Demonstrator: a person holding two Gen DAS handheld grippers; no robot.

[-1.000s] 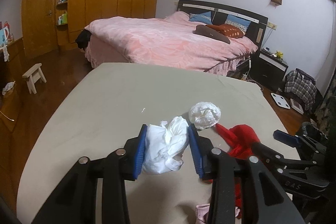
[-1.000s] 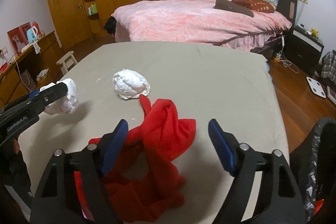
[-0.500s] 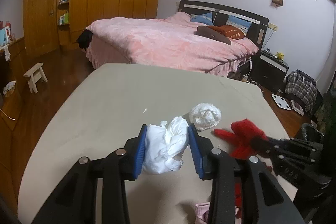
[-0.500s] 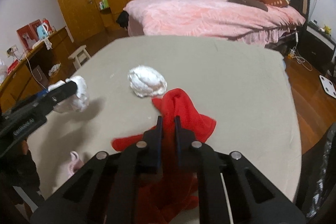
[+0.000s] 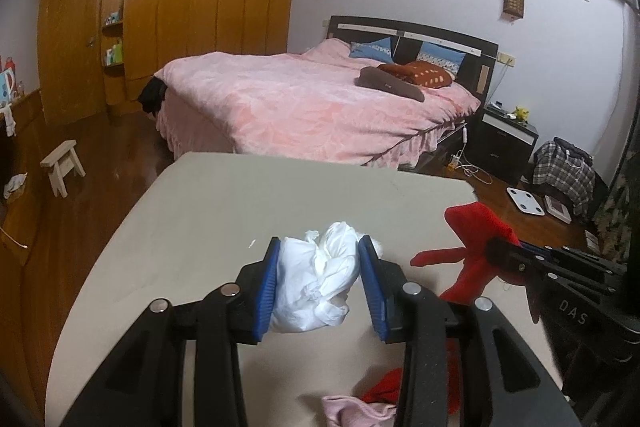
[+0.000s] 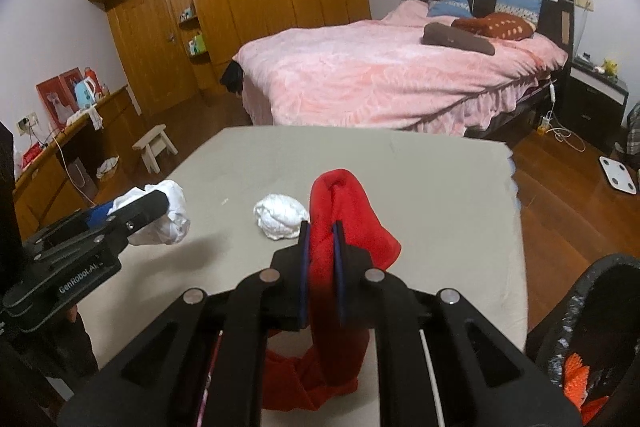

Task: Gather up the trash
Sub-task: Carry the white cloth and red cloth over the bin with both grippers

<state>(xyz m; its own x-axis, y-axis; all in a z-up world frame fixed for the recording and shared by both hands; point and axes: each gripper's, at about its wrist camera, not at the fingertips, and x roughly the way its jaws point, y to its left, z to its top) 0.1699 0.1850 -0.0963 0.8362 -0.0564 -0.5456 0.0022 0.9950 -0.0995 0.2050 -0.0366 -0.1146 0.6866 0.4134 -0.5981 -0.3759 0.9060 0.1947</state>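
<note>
Left gripper (image 5: 319, 281) pinching white wad (image 5: 318, 285), right gripper (image 6: 320, 267) clamping red cloth (image 6: 340, 215), trash bag (image 6: 592, 339) (right view only).

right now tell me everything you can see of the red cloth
The red cloth looks like soft fleece, bright red and crumpled. The right gripper is shut on an upright fold of it, lifting that part off the beige table; the rest trails down toward the table beneath the gripper. A white wad lies just left of it.
</note>
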